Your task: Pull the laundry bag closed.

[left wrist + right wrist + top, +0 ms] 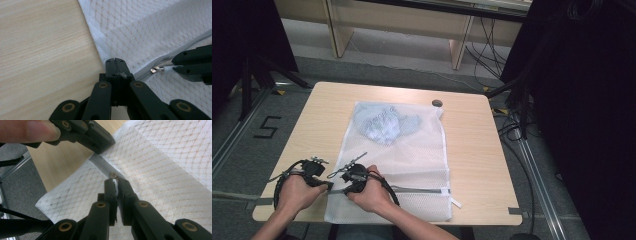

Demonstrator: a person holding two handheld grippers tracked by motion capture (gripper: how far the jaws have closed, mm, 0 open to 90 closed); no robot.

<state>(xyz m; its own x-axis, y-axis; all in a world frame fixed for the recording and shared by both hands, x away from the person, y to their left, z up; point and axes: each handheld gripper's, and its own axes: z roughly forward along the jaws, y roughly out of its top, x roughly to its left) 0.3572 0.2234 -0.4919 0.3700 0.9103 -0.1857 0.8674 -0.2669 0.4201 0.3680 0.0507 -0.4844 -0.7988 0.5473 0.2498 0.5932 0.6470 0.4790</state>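
Note:
A white mesh laundry bag lies flat on the table with a light blue garment inside near its far end. A grey zipper runs along the bag's near end. My left gripper is shut on the bag's fabric at the zipper's left end. Just right of it, my right gripper is shut on the white zipper pull. The two grippers' tips sit a few centimetres apart. In the right gripper view the left gripper shows at the top, with a thumb on it.
The bag rests on a light wooden table, and its near edge hangs slightly over the table's front. A small dark round object sits by the bag's far right corner. Grey floor, cables and black curtains surround the table.

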